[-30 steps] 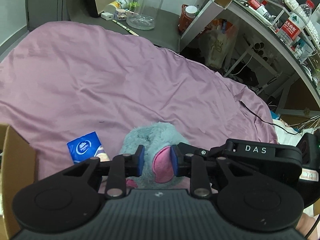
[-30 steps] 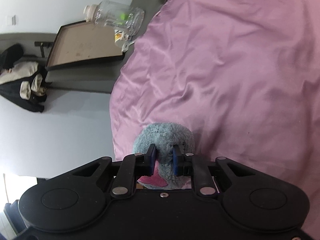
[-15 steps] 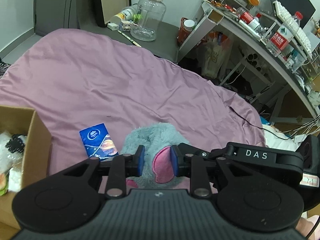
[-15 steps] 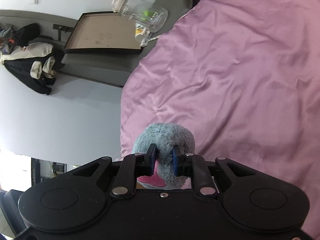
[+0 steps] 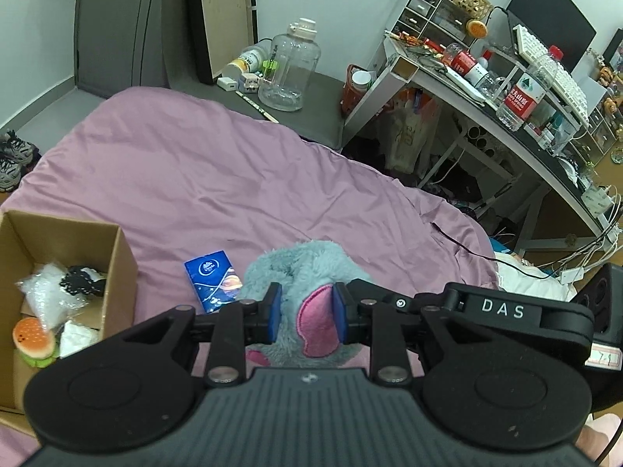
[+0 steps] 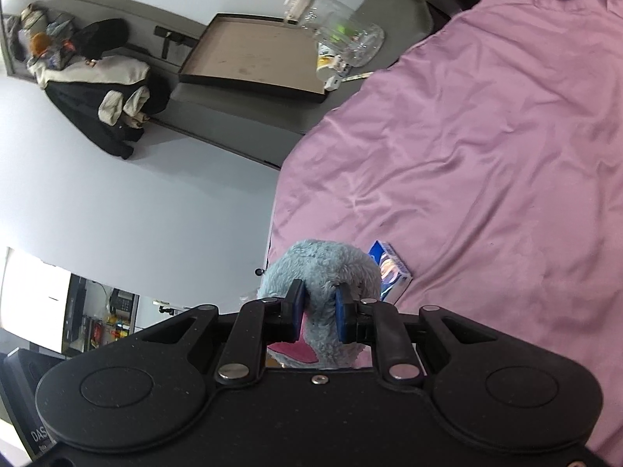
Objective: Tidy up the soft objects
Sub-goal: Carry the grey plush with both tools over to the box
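1. Left wrist view: the left gripper (image 5: 307, 317) is clamped on a fluffy grey-blue plush toy (image 5: 303, 272), its blue pads pressing either side of a pink ear-like flap. The toy is held above a wrinkled pink bedsheet (image 5: 218, 179). Just left of the toy, a blue tissue packet (image 5: 212, 280) lies flat on the sheet. Further left, at the frame edge, stands an open cardboard box (image 5: 117, 257) holding a burger-shaped squishy toy (image 5: 33, 340), clear plastic bags and a small black item. Part of the right gripper's black body, lettered "DAS", reaches in from the right, close beside the toy. Beyond the bed are a large clear water jug (image 5: 290, 72) on a grey surface and a cluttered desk (image 5: 486, 113).

2. Right wrist view: the right gripper (image 6: 317, 313) is also closed on the same plush toy (image 6: 323, 260), squeezing grey-blue fur between its pads. The tissue packet (image 6: 391, 270) lies on the bedsheet (image 6: 486, 155) just behind the toy.
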A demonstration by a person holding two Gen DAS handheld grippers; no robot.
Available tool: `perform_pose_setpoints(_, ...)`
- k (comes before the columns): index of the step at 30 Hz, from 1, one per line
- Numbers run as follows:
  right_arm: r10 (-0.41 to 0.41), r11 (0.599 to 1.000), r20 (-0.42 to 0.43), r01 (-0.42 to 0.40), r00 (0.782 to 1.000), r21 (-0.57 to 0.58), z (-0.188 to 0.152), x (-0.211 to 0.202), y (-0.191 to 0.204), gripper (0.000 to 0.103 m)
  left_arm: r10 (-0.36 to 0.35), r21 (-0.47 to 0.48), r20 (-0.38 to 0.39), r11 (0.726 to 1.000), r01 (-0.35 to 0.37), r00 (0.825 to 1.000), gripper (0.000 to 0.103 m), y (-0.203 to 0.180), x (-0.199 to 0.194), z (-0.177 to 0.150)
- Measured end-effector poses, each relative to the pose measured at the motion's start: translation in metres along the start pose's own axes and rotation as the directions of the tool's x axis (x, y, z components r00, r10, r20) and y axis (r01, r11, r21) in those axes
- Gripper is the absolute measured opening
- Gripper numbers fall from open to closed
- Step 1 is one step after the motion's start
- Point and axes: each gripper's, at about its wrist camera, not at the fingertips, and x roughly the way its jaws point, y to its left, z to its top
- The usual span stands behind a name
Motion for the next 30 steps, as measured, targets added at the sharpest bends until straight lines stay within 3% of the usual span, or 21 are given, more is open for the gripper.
perform_pose_setpoints(13, -0.014, 0.997, 0.04, 0.017, 0.999, -0.077, -0.027, -0.01, 0.031, 0.017, -0.006, -0.01, 0.03, 1.0, 0.006, 1.0, 0.026, 0.014, -0.033, -0.007)
perform_pose_setpoints(30, 0.008, 0.978, -0.034, -0.015, 0.999, -0.21, -0.074, 0.028, 0.088, 0.017, 0.012, -0.093, 0.067, 0.996, -0.006, 0.998, 0.026, 0.09, -0.081, -0.015)
